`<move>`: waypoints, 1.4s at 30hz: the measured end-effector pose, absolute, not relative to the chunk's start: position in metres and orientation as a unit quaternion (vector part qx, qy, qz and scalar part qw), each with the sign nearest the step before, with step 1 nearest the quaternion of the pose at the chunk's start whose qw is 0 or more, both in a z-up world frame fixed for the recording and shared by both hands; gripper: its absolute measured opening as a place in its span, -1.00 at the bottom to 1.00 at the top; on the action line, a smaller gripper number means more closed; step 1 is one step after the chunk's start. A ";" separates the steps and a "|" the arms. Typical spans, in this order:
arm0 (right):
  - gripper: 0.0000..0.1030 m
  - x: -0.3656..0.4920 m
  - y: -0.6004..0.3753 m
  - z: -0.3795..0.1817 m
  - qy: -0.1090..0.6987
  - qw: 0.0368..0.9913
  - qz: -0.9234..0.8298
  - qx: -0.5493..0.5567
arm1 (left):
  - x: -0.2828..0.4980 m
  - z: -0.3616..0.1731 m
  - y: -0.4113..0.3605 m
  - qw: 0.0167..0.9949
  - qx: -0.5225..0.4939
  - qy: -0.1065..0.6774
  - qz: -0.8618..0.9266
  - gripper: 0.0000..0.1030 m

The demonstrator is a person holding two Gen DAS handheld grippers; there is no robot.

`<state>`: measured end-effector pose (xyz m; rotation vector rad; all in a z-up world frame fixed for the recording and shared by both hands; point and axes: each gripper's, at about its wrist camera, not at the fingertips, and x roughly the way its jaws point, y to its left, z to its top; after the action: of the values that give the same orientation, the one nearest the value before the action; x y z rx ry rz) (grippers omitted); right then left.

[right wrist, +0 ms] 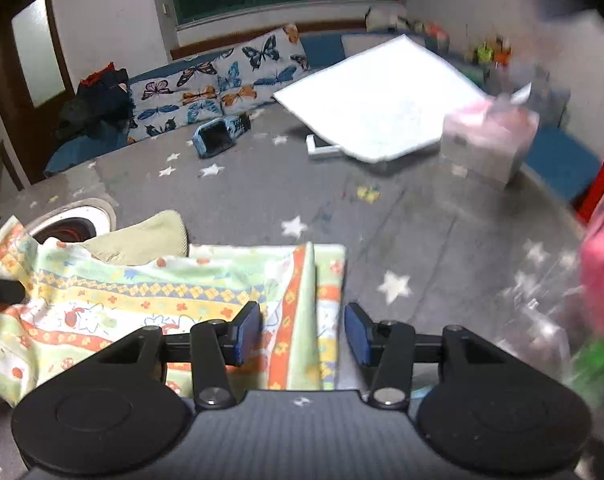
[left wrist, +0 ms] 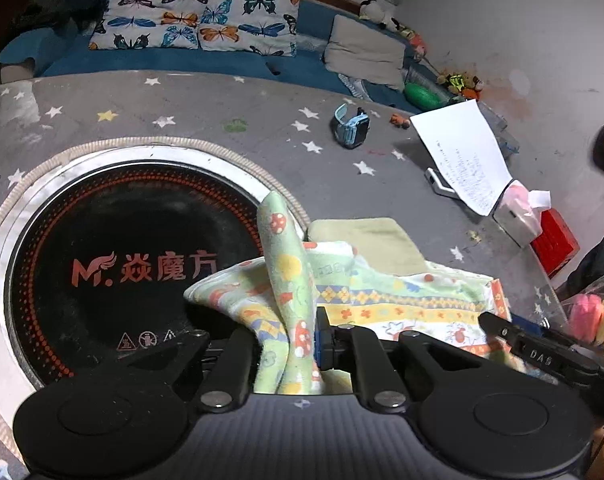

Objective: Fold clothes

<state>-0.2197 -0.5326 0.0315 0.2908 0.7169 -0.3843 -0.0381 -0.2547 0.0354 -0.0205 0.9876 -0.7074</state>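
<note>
A pale green cloth (left wrist: 382, 300) printed with mushrooms and flower bands lies crumpled on the star-patterned tabletop (left wrist: 221, 120). My left gripper (left wrist: 297, 340) is shut on a fold of it, which stands up as a ridge between the fingers. In the right wrist view the same cloth (right wrist: 161, 292) spreads to the left. My right gripper (right wrist: 302, 332) is open, its blue pads either side of the cloth's right edge without pressing it. A plain olive cloth (left wrist: 366, 236) lies partly under the printed one.
A round black cooktop (left wrist: 113, 264) is set into the table at left. A blue watch (left wrist: 352, 126), a white paper sheet (left wrist: 462, 156), a tissue box (left wrist: 518, 212) and a red box (left wrist: 556, 240) lie toward the right. A clear bag of coloured items (left wrist: 594, 320) sits near right.
</note>
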 end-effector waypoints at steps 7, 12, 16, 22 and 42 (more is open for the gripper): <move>-0.86 -0.220 -0.517 0.048 0.322 0.926 -0.170 0.103 | -0.040 0.041 -0.264 0.823 -0.001 0.456 -0.339 -0.80; -0.87 -0.231 -0.516 0.093 0.282 0.936 -0.200 0.065 | -0.050 0.053 -0.287 0.819 0.001 0.440 -0.368 -0.81; -0.87 -0.226 -0.525 0.095 0.298 0.925 -0.230 0.054 | -0.055 0.041 -0.305 0.817 0.033 0.449 -0.361 -0.74; -0.78 -0.227 -0.519 0.080 0.323 0.914 -0.246 0.031 | -0.057 0.027 -0.311 0.817 0.070 0.459 -0.342 -0.35; 0.21 -0.238 -0.414 0.046 0.349 0.922 -0.163 0.047 | -0.076 0.027 -0.262 0.836 0.131 0.422 -0.326 0.44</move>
<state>-0.2376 -0.4140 0.0461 0.0971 0.7175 -0.3344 -0.0756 -0.2617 0.0270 0.2764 0.8931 -0.6909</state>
